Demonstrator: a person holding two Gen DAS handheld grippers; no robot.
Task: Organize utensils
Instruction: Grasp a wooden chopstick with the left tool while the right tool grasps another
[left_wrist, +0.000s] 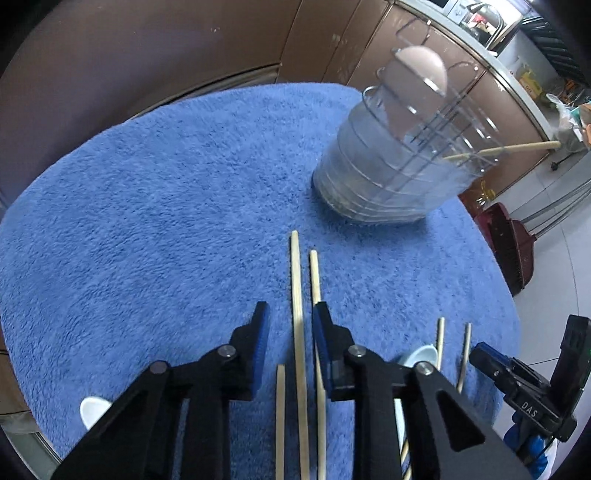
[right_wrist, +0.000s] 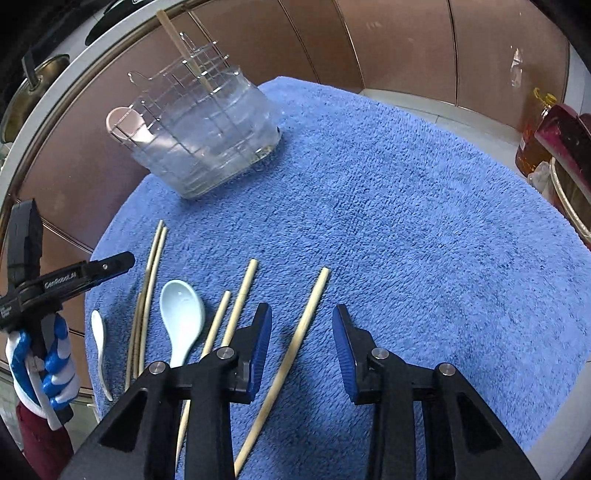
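Left gripper (left_wrist: 289, 314) hovering, fingers parted around one chopstick (left_wrist: 297, 314) lying on the blue towel (left_wrist: 166, 192); right gripper (right_wrist: 302, 317) likewise spread over another chopstick (right_wrist: 295, 339); holder (right_wrist: 207, 140) standing far-left

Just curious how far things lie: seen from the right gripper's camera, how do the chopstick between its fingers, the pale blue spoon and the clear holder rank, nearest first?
1. Chopstick, between the right gripper's open fingers.
2. Pale blue spoon, to its left.
3. Clear holder, far back left on the towel.
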